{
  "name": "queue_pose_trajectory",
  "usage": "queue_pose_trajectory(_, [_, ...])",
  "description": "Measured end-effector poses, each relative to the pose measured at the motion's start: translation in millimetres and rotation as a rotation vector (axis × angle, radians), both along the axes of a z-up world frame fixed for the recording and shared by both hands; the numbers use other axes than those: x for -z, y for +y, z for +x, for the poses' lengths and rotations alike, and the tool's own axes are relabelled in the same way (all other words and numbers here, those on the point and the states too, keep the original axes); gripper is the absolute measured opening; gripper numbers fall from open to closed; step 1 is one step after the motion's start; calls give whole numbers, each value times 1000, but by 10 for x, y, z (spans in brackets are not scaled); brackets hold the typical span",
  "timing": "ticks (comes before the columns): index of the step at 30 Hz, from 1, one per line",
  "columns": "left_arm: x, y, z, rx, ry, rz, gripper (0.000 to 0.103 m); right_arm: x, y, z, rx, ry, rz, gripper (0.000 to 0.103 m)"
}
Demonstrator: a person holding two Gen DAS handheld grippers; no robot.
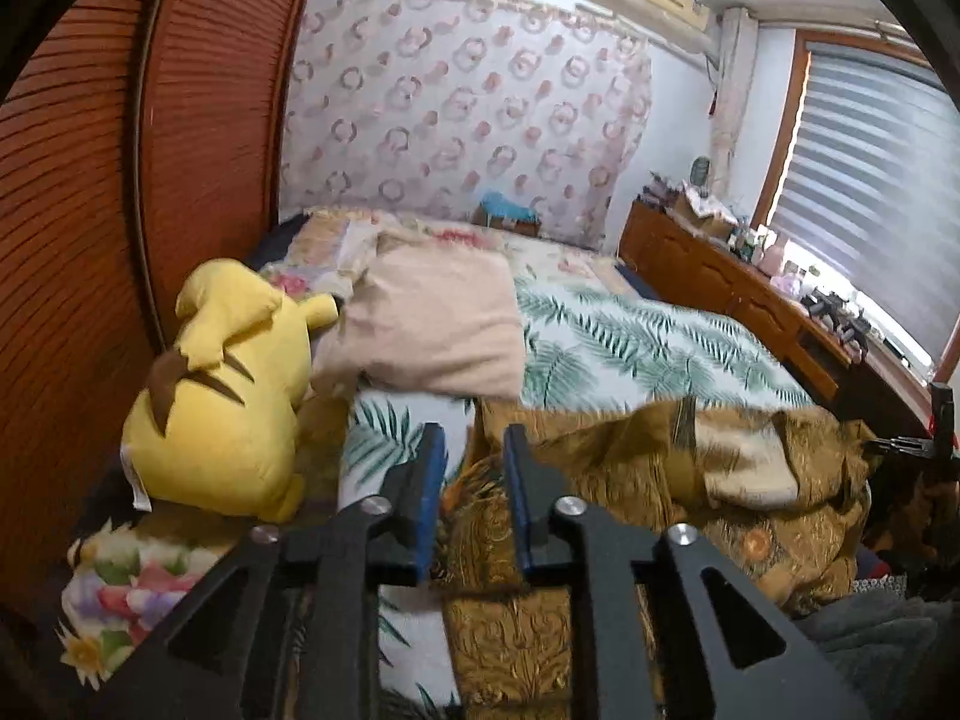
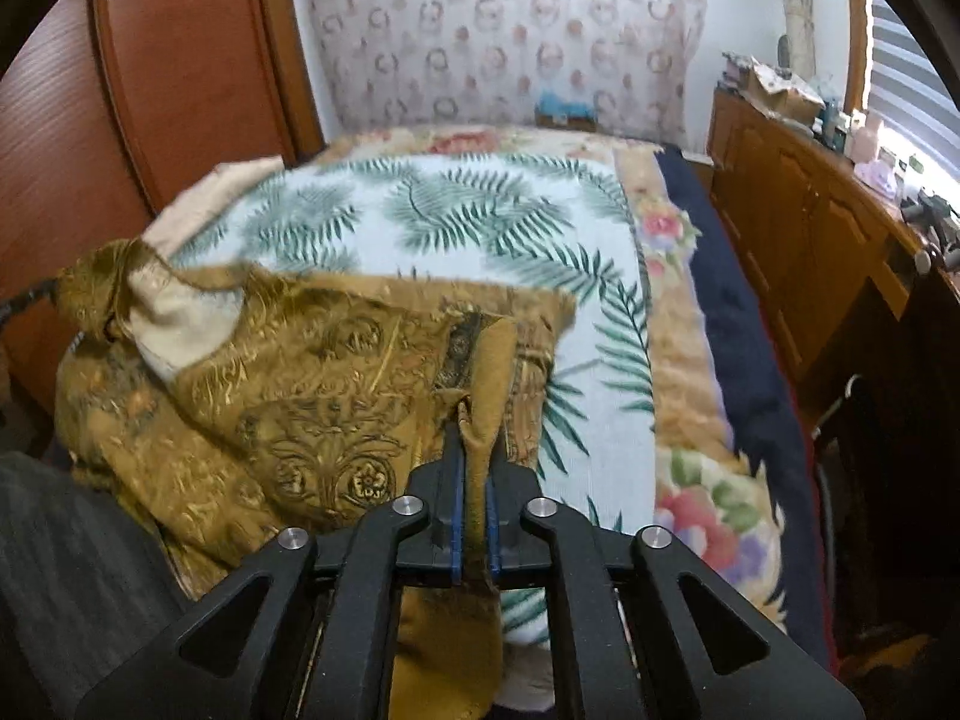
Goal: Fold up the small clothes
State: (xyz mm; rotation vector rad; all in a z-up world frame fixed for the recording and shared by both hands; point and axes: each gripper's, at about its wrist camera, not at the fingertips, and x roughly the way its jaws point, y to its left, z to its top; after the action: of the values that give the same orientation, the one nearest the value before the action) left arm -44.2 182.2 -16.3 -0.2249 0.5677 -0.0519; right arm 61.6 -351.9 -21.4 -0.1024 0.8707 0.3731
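We see a gold-brown patterned garment lying rumpled on a bed, over a white blanket printed with green fern leaves. In the right wrist view the garment fills the lower left and centre of the frame, with a pale lining patch showing at its upper left. Our right tongs sit at lower centre, pinching a raised fold of the garment's edge between the blue pads; the cloth runs down through the narrow gap toward the bottom of the frame.

In the left wrist view the same garment spreads across the lower centre and right. Our left tongs at lower centre stand spread, a clear gap between the two blue pads, with the garment's left edge visible below that gap; the pads do not press on it.

A yellow plush toy lies at the left of that frame, just beside a beige pillow. A slatted wooden door fills the upper left, and a wooden dresser stands at the right beneath a window blind.
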Motion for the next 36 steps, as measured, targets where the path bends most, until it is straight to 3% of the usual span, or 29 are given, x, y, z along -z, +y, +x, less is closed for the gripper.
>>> queue_pose_trajectory(2, [-58, -5, 69, 9, -6, 15, 29, -64, -17, 34, 8, -24, 15, 12])
queue_pose_trajectory(6, [-77, -61, 320, 32, 13, 68, 33, -247, -5, 103, 10, -103, 4, 43])
queue_pose_trajectory(10, [3, -152, 680, 76, 71, 75, 34, -313, 34, 335, 12, -151, -20, 59])
queue_pose_trajectory(16, [273, -228, 1176, 115, 199, 68, 34, -124, 159, 774, 1, -105, -7, 61])
queue_pose_trajectory(23, [558, -233, 1348, 117, 314, 64, 34, 261, 178, 1086, 41, -14, -16, 61])
queue_pose_trajectory(30, [720, -315, 1327, 148, 359, 56, 34, 411, 60, 1127, 53, 55, 0, 61])
queue_pose_trajectory(32, [756, -335, 1328, 153, 367, 58, 34, 469, 76, 1128, 42, 94, -12, 67])
queue_pose_trajectory(36, [802, -340, 1329, 157, 372, 63, 34, 464, 115, 1092, 43, 93, -33, 69])
